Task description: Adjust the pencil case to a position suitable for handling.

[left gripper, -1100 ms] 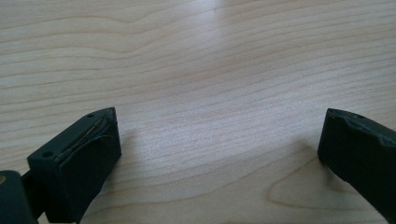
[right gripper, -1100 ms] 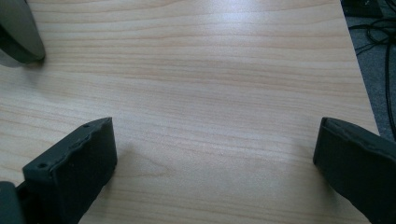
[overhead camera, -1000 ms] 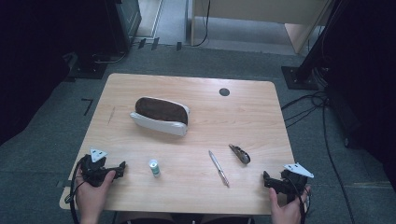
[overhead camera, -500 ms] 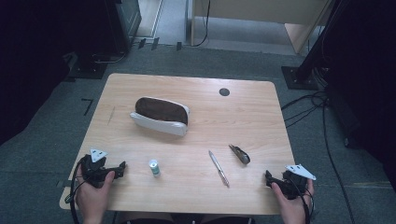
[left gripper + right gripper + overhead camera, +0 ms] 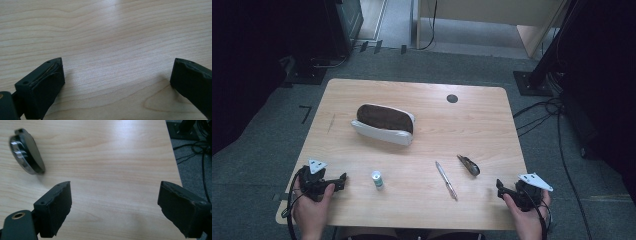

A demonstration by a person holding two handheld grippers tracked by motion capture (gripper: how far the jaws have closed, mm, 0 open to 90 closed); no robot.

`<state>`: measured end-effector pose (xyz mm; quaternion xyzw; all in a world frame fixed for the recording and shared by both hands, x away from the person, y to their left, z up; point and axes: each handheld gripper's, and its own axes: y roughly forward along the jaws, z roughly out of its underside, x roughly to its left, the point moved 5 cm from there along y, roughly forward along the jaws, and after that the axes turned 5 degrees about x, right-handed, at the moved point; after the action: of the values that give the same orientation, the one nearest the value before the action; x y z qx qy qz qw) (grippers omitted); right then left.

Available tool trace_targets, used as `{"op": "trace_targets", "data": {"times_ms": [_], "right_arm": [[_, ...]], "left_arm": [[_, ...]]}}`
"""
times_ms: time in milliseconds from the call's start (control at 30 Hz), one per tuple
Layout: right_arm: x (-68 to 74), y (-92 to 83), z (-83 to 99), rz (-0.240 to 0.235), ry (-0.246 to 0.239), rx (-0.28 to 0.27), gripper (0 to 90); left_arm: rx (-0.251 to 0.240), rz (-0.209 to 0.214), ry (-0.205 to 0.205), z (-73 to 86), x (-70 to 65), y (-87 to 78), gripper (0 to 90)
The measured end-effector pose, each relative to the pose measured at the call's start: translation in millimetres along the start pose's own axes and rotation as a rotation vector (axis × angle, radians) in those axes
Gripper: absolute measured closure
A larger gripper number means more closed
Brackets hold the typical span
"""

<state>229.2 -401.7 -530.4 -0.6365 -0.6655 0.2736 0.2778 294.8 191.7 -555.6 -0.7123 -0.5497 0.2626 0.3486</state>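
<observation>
Grippers first: the left gripper rests at the near left corner of the bench with its jaws spread wide and nothing between them, its own view showing bare wood grain across the gap; the right gripper sits at the near right edge, jaws equally wide and empty. Nearest the right gripper lies a dark folded clip-like piece with a shiny metal rim — in the right gripper view it sits up and to the left of the jaws, well outside the gap, so a straight push forward would miss it. Just left of that piece lies a slim pen, pointing diagonally toward the near edge. Close to the left gripper, a little to its right, stands a small white-and-green tube, upright and apart from the jaws. Farther off, mid-bench, sits a white case with a dark brown interior. Risks, as I judge them: the upright tube would likely topple if a jaw tip clipped it on approach, and the pen — thin, flat on the wood — could roll or skid away from a pinch coming down off-centre.
</observation>
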Motion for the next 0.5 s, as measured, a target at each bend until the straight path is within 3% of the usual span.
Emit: {"op": "trace_targets", "data": {"times_ms": [500], "right_arm": [[15.1, -12.3, -31.6, -0.015, -0.047, -0.047, 13.2]], "left_arm": [[-0.001, 0.0, 0.0, 0.0, 0.0, 0.0, 0.0]]}}
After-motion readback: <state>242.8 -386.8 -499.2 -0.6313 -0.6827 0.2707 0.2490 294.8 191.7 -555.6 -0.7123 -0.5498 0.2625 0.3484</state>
